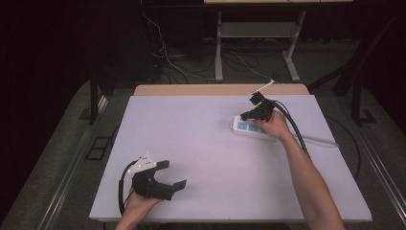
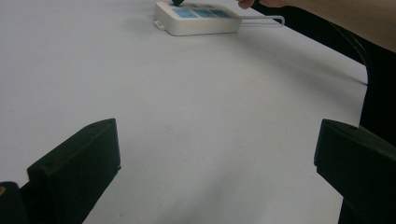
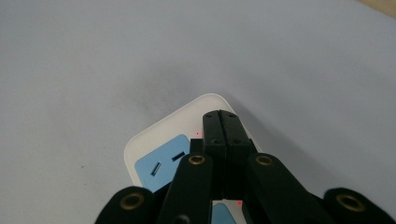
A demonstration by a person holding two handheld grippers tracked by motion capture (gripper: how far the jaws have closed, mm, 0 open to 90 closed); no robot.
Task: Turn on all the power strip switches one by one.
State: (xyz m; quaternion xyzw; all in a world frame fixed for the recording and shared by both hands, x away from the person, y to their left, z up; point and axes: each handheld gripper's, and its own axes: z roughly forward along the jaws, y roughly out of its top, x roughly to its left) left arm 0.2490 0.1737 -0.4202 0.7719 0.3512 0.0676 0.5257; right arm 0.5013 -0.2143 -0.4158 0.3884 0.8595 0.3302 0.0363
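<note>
light: bright table (image 1: 201, 143), dark surroundings | shadows: soft | focus: slightly soft, grainy

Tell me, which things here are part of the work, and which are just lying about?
In use:
- white plastic power strip with blue sockets
- right gripper, jaws shut, tips over the strip's end near a small red light
- strip's white cable

Idle or background:
- left gripper, jaws open over the bare white table
- loose cables on the floor
- metal desk legs
</note>
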